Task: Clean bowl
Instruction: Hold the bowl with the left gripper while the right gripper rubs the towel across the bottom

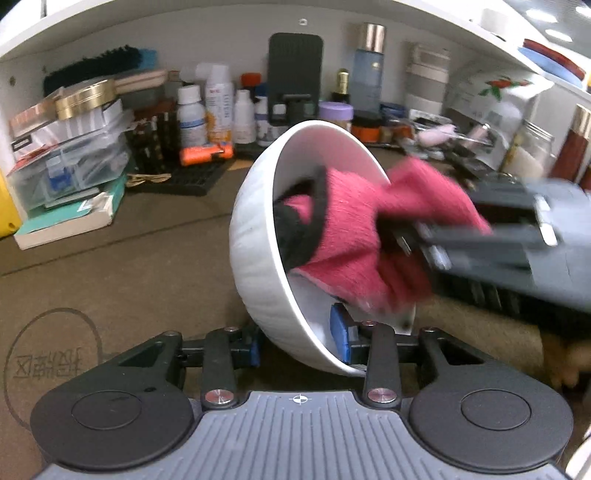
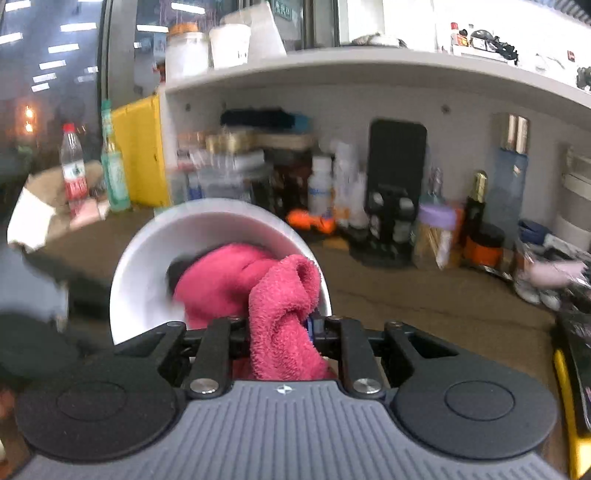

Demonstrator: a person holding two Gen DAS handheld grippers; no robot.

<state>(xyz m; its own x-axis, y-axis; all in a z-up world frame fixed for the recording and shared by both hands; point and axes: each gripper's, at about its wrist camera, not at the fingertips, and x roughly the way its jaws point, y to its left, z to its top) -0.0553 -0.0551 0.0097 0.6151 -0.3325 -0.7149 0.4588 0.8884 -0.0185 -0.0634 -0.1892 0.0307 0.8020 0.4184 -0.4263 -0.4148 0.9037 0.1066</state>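
A white bowl (image 1: pixel 258 236) is tipped on its side above the brown table, its opening facing right. My left gripper (image 1: pixel 301 345) is shut on the bowl's lower rim, one blue pad inside the bowl. My right gripper (image 1: pixel 406 236) comes in from the right, shut on a pink cloth (image 1: pixel 347 236) that is pressed into the bowl. In the right wrist view the bowl (image 2: pixel 147 258) faces the camera and the pink cloth (image 2: pixel 280 306) bunches between the fingers of my right gripper (image 2: pixel 277 328). The right arm is motion-blurred.
The back of the table under a white shelf (image 1: pixel 221 22) is crowded with bottles (image 1: pixel 219 107), jars, a dark phone stand (image 1: pixel 295 74) and clear boxes (image 1: pixel 70 162). A book (image 1: pixel 70 218) lies at left. Brown table surface (image 1: pixel 129 273) lies in front.
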